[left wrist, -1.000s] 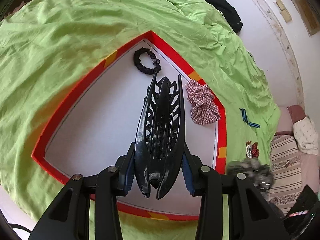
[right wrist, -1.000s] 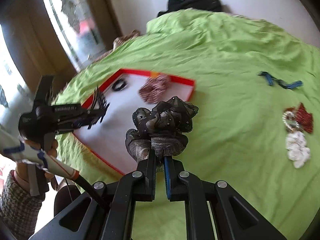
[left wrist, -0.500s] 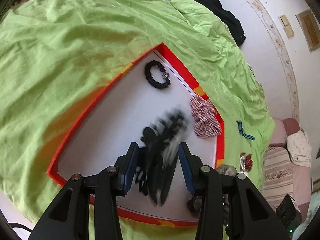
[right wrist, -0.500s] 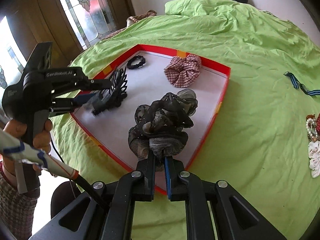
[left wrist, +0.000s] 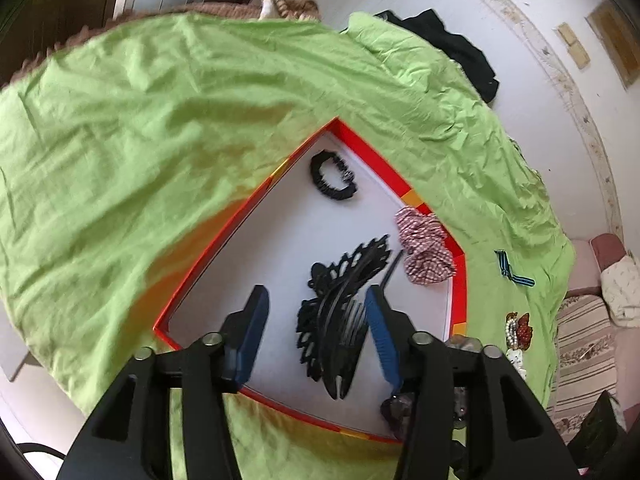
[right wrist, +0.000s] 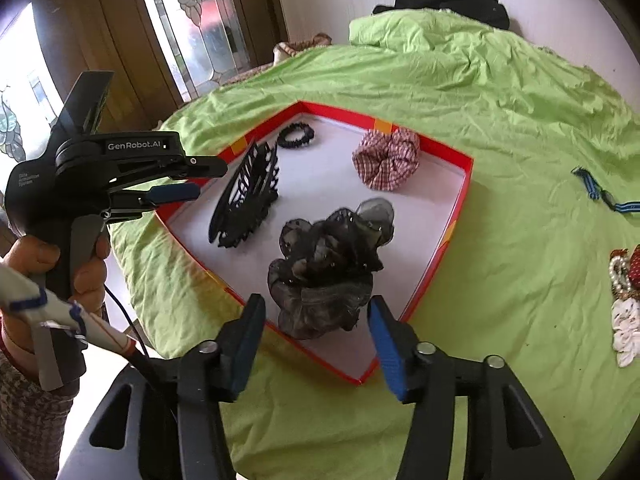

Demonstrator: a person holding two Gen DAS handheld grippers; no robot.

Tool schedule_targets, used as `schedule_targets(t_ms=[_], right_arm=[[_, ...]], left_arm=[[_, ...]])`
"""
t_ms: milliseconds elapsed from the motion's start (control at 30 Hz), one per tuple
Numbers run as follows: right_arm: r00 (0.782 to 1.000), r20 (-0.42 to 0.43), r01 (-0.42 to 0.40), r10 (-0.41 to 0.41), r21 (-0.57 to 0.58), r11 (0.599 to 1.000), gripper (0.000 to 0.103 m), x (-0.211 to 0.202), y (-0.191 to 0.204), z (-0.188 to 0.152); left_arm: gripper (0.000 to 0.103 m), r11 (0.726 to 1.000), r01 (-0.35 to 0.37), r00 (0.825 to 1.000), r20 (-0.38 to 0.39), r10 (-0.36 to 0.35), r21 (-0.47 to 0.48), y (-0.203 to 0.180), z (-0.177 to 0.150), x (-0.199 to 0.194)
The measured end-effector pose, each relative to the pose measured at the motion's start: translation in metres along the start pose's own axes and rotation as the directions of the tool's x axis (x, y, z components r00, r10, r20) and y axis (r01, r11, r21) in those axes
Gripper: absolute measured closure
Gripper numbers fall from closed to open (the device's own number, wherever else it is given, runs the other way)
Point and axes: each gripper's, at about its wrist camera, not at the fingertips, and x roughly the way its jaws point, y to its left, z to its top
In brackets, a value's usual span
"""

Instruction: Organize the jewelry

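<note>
Black claw clip lies lengthwise between opening left tongs, released in red tray; dark scrunchie dropped ahead of opening right tongs; beaded pieces nearer right.

A home bedroom is shown. A bed is covered by a rumpled green sheet, and a stained-glass window is set in dark wooden framing.
</note>
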Motion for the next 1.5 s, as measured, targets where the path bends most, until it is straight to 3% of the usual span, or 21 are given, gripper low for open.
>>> schedule_targets(t_ms=[67,233,433,533,633,700,733,767,833,900,967,1100,1400,1500], right_arm=[[1.000,0.017,0.003,-0.003,0.003,1.000,0.044,-0.009,-0.002,-0.002],[0.998,0.057,0.035,-0.037,0.036,0.999,0.044,-0.034,-0.017,-0.014],[0.996,0.066,0.055,-0.063,0.120,0.991,0.044,-0.053,-0.046,-0.031],[0.996,0.062,0.058,-0.069,0.161,0.985,0.044,-0.057,-0.058,-0.040],[0.996,0.053,0.055,-0.067,0.196,0.979,0.044,-0.057,-0.066,-0.047],[0.996,0.053,0.058,-0.071,0.207,0.977,0.044,-0.058,-0.069,-0.050],[0.996,0.056,0.061,-0.074,0.209,0.976,0.044,-0.060,-0.070,-0.052],[0.995,0.059,0.063,-0.077,0.209,0.976,0.044,-0.061,-0.071,-0.053],[0.994,0.062,0.071,-0.086,0.213,0.975,0.044,-0.063,-0.074,-0.055],[0.995,0.058,0.072,-0.087,0.223,0.972,0.044,-0.063,-0.077,-0.056],[0.995,0.054,0.071,-0.085,0.233,0.970,0.044,-0.061,-0.080,-0.057],[0.994,0.058,0.075,-0.091,0.227,0.971,0.044,-0.063,-0.078,-0.059],[0.994,0.050,0.080,-0.094,0.231,0.970,0.044,-0.060,-0.078,-0.059],[0.993,0.052,0.087,-0.102,0.229,0.969,0.044,-0.062,-0.078,-0.059]], left_arm=[[0.044,1.000,0.001,1.000,0.001,-0.001,0.031,-0.007,-0.001,-0.001],[0.044,0.997,-0.026,0.998,-0.048,0.030,0.076,-0.016,-0.005,0.012],[0.044,0.978,-0.138,0.988,-0.053,0.147,0.154,-0.032,-0.019,0.020],[0.044,0.938,-0.239,0.968,-0.014,0.251,0.249,-0.048,-0.027,0.024],[0.044,0.874,-0.341,0.934,0.019,0.357,0.347,-0.062,-0.033,0.038],[0.060,0.847,-0.373,0.920,0.030,0.391,0.378,-0.065,-0.035,0.045],[0.074,0.853,-0.359,0.925,0.025,0.379,0.379,-0.066,-0.035,0.044],[0.081,0.861,-0.344,0.932,0.024,0.362,0.376,-0.068,-0.034,0.042],[0.095,0.917,-0.206,0.971,-0.040,0.234,0.342,-0.070,-0.031,0.036],[0.096,0.965,-0.032,0.989,-0.131,0.068,0.260,-0.066,-0.026,0.033],[0.097,0.980,0.029,0.986,-0.165,0.004,0.195,-0.061,-0.023,0.033],[0.095,0.982,-0.057,0.990,-0.116,0.079,0.183,-0.048,-0.015,0.030],[0.090,0.984,-0.115,0.988,-0.091,0.128,0.132,-0.021,-0.006,0.022],[0.090,0.963,-0.246,0.965,-0.067,0.254,0.113,-0.011,-0.004,0.021]])
